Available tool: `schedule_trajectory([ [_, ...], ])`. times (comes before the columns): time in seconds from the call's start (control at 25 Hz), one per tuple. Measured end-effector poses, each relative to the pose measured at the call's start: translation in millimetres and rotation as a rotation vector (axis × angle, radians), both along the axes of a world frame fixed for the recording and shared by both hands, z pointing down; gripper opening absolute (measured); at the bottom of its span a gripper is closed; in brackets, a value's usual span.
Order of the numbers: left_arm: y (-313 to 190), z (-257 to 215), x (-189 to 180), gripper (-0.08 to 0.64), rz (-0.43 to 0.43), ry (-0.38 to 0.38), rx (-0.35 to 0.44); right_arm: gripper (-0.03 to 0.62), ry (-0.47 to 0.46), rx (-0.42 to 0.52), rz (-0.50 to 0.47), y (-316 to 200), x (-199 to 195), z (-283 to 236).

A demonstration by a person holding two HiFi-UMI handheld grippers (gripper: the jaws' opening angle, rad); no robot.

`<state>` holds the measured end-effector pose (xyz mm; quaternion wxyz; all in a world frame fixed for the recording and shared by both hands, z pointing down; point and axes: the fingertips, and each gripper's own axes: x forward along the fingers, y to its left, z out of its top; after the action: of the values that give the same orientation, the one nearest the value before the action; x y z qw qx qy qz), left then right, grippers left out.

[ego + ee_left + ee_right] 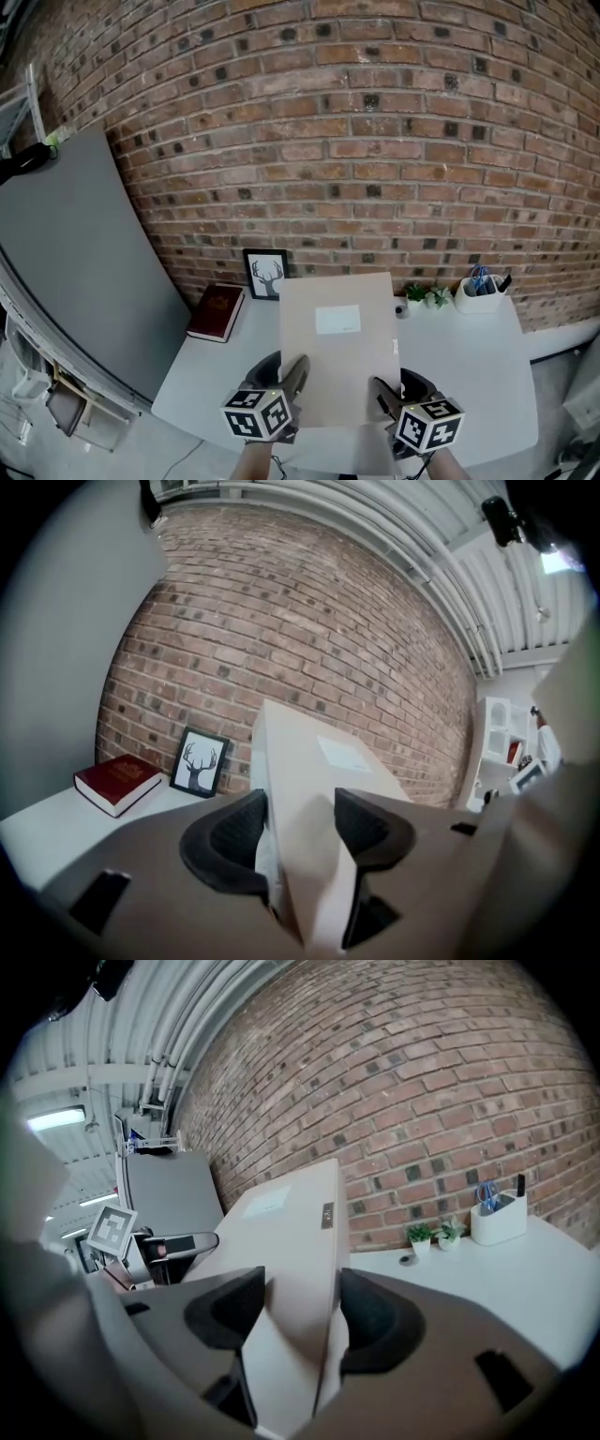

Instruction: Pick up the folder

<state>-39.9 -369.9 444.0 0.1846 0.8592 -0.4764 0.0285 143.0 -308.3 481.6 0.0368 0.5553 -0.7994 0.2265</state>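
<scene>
A thick beige folder (337, 352) with a white label hangs in the air above the white table (487, 366), its far end tilted up toward the brick wall. My left gripper (292, 386) is shut on its near left edge, and in the left gripper view the folder (300, 808) fills the gap between the black pads of that gripper (296, 829). My right gripper (386, 398) is shut on the near right edge; the folder (295, 1241) sits between its pads too, right gripper (302, 1309).
On the table at the wall stand a dark red book (217, 312), a framed deer picture (266, 274), two small plants (427, 295) and a white pen holder (480, 291). A grey panel (75, 262) leans at the left.
</scene>
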Motion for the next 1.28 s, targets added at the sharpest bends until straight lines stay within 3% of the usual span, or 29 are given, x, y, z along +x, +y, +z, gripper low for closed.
schedule_trajectory([
  [0.6, 7, -60, 0, 0.236, 0.006, -0.004, 0.152, 0.249, 0.015, 0.12, 0.009, 4, -2, -50],
  [1.28, 10, -68, 1, 0.235, 0.004, 0.004, 0.183, 0.233, 0.032, 0.147, 0.006, 7, 0, -58],
])
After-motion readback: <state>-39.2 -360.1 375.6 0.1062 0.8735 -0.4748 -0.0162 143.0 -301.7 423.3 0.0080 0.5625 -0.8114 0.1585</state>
